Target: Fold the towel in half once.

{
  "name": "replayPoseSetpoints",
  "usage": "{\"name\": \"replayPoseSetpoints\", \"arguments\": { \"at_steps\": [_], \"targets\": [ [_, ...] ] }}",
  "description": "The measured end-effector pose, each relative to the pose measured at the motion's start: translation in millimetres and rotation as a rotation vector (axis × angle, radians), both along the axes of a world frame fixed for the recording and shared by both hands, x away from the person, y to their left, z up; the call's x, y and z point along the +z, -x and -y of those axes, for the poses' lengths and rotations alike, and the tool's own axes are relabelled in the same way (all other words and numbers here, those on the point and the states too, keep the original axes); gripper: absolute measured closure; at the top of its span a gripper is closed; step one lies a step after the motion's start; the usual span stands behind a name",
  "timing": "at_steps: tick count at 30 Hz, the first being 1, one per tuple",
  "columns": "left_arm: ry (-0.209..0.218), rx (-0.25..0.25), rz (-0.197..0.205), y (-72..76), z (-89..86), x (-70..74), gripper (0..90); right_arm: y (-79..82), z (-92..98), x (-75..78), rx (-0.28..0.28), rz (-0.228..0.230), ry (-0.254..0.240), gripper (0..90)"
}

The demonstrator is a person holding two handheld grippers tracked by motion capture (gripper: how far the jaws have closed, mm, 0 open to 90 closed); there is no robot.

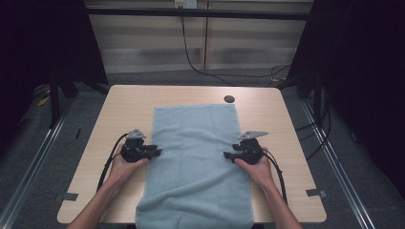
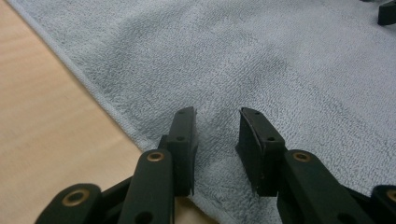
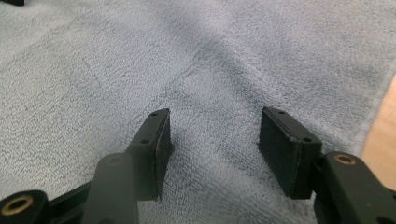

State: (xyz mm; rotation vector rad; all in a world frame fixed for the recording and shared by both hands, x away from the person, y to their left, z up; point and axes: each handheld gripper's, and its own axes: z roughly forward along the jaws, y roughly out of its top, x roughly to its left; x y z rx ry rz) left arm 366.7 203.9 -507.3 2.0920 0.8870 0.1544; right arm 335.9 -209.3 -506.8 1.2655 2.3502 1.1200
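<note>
Broadly, the wooden table [image 1: 119, 109] carried a pale blue towel [image 1: 193, 157] laid flat down its middle, and that towel's long axis ran from the far end, near a dark round grommet [image 1: 229, 99], toward the person, where its near end drooped over the table's front edge. It lay single and smooth, with only faint ripples. Both tools stood at about the middle of that length, one on each long side, and pointed inward at each other across the short width. The left gripper [image 1: 155, 152] sat at the towel's left long hem, the right gripper [image 1: 228, 155] at its right long hem, so each hand was nearest its own edge and neither had an advantage over the other. In the left gripper view the left gripper [image 2: 217, 135] had its jaws spread apart, with the tips over the terry just inside the hem [image 2: 93, 91]; bare wood showed beside it. The pads looked down on the cloth and pinched none of it. In the right gripper view the right gripper [image 3: 215, 140] stood spread wider, again over flat cloth with nothing caught between the pads, and a sliver of table at the side. By my reading, the coming move turned on those two side hems: each lay directly under its own tool, so a grasp would mean dipping and closing there, not reaching along the length
</note>
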Motion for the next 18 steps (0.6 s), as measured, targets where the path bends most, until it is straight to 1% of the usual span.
{"name": "replayPoseSetpoints", "arguments": {
  "at_steps": [1, 2, 3, 4, 5, 6, 7, 8, 9, 10, 11, 12, 13, 14, 15, 16, 17, 18],
  "targets": [
    [0.0, 0.0, 0.0, 0.0, 0.0, 0.0, 66.3, 5.1, -0.7, 0.4, 0.008, -0.002, 0.004, 44.1],
    [0.006, -0.016, -0.011, 11.4, 0.0, 0.5, 66.1, 10.1, -1.0, 0.7, 0.02, -0.001, 0.009, 44.2],
    [0.006, -0.016, -0.011, 11.4, 0.0, 0.5, 66.0, 15.7, -1.7, 0.9, 0.028, -0.003, 0.003, 44.2],
    [-0.007, -0.03, 0.001, 24.2, 0.3, 1.2, 66.0, 21.8, -2.1, 1.0, 0.038, -0.003, 0.004, 44.3],
    [-0.006, -0.037, -0.005, 30.6, 0.2, 1.7, 65.9, 28.4, -3.3, 1.3, 0.048, -0.003, 0.004, 44.3],
    [-0.006, -0.037, -0.005, 30.6, 0.2, 1.7, 65.7, 28.4, -3.3, 1.3, 0.048, -0.003, 0.004, 44.3],
    [-0.006, -0.053, -0.009, 37.8, 0.4, 2.2, 65.1, 40.7, -5.6, 2.4, 0.074, 0.002, 0.023, 44.3],
    [-0.008, -0.081, -0.014, 52.7, 0.0, 3.1, 64.8, 46.8, -6.6, 3.2, 0.082, -0.005, 0.026, 44.3],
    [-0.008, -0.081, -0.014, 52.7, 0.0, 3.1, 64.3, 52.7, -7.3, 3.1, 0.091, -0.003, 0.022, 44.4],
    [-0.013, -0.108, -0.015, 69.3, -1.0, 4.2, 64.2, 60.6, -8.0, 3.7, 0.1, -0.006, 0.025, 44.4],
    [-0.013, -0.108, -0.015, 69.3, -1.0, 4.2, 64.2, 60.6, -8.0, 3.7, 0.1, -0.006, 0.025, 44.4],
    [-0.011, -0.11, -0.02, 74.2, -1.5, 4.5, 63.7, 71.9, -8.5, 4.1, 0.108, -0.01, 0.019, 44.4],
    [-0.001, -0.125, -0.038, 86.5, -3.8, 5.1, 63.4, 80.2, -8.5, 4.5, 0.115, -0.011, 0.021, 44.5],
    [-0.001, -0.125, -0.038, 86.5, -3.8, 5.1, 63.4, 84.8, -8.3, 4.9, 0.123, -0.013, 0.02, 44.6],
    [-0.003, -0.129, -0.034, 95.1, -5.6, 5.3, 63.3, 93.2, -7.9, 5.5, 0.126, -0.016, 0.021, 44.6],
    [0.004, -0.144, -0.042, 106.5, -8.8, 5.6, 63.3, 98.5, -7.4, 5.7, 0.133, -0.014, 0.021, 44.6],
    [0.004, -0.144, -0.042, 106.5, -8.8, 5.6, 63.3, 98.5, -7.4, 5.7, 0.133, -0.014, 0.021, 44.6],
    [0.002, -0.155, -0.053, 116.5, -11.2, 6.7, 62.8, 115.3, -5.6, 6.8, 0.142, -0.021, 0.025, 45.0]
  ]
}}
